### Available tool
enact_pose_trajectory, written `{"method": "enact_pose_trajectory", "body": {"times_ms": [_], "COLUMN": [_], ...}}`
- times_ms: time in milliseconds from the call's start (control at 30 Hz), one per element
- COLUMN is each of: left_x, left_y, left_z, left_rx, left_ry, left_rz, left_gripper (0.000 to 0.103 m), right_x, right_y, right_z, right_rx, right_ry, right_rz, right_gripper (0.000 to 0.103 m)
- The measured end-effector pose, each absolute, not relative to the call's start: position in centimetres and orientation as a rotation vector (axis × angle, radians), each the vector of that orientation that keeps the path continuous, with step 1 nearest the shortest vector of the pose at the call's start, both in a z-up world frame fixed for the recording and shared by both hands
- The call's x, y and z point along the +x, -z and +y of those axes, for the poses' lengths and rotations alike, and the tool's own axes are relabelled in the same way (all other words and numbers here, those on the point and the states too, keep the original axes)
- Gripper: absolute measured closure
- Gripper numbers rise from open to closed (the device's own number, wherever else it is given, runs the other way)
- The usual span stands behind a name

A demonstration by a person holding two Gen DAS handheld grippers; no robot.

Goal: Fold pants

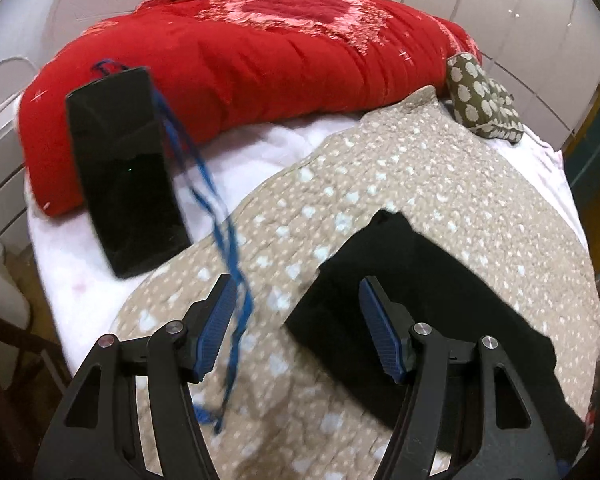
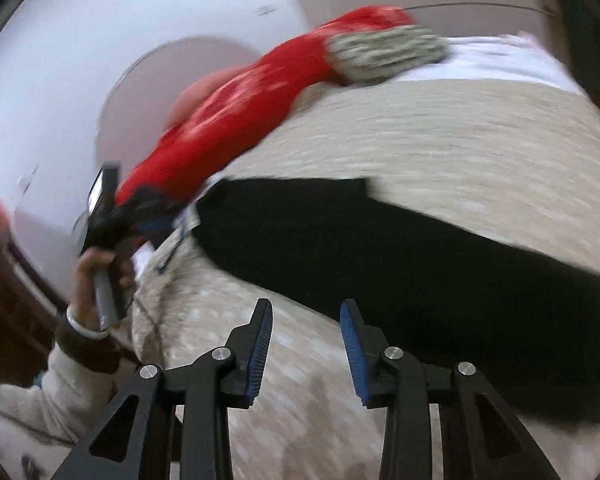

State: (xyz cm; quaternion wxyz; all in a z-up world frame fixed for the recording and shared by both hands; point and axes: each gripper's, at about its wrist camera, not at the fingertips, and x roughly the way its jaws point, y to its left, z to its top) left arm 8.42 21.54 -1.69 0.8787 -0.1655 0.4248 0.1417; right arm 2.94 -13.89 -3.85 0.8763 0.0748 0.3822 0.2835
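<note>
Lying folded into a flat dark slab on the bed's spotted quilt (image 1: 380,184), the black pants (image 1: 412,280) look soft, light and floppy, best pinched at an edge or corner, with the left hand-held gripper (image 1: 300,332) wide and empty and the right hand-held gripper (image 2: 306,352) partly open, holding nothing.

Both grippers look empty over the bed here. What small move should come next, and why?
Probably lower the right gripper onto the near edge of the black pants and close. Its jaws stand apart with nothing between them, and the pants lie folded flat on the beige quilt.
</note>
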Motion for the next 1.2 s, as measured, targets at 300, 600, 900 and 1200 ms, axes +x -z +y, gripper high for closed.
{"method": "enact_pose_trajectory", "body": {"times_ms": [300,600,900,1200], "left_x": [10.4,12.2,9.0,5.2], "left_y": [1.8,3.6,4.6,2.3], "left_z": [22.9,21.8,24.3,23.6], "left_rx": [-0.335,-0.338,-0.340,-0.351], "left_ry": [-0.282,-0.142,-0.245,-0.174], "left_rz": [0.885,0.948,0.991,0.900], "left_gripper": [0.039,0.039,0.039,0.039], "right_x": [7.7,11.8,9.7,16.1], "right_y": [8.0,7.8,10.1,4.1], "right_z": [4.3,3.2,4.9,6.3], "right_rx": [-0.300,-0.167,-0.272,-0.145], "right_ry": [-0.712,-0.733,-0.763,-0.732], "right_rz": [0.740,0.797,0.892,0.769], "right_gripper": [0.069,0.098,0.094,0.086]}}
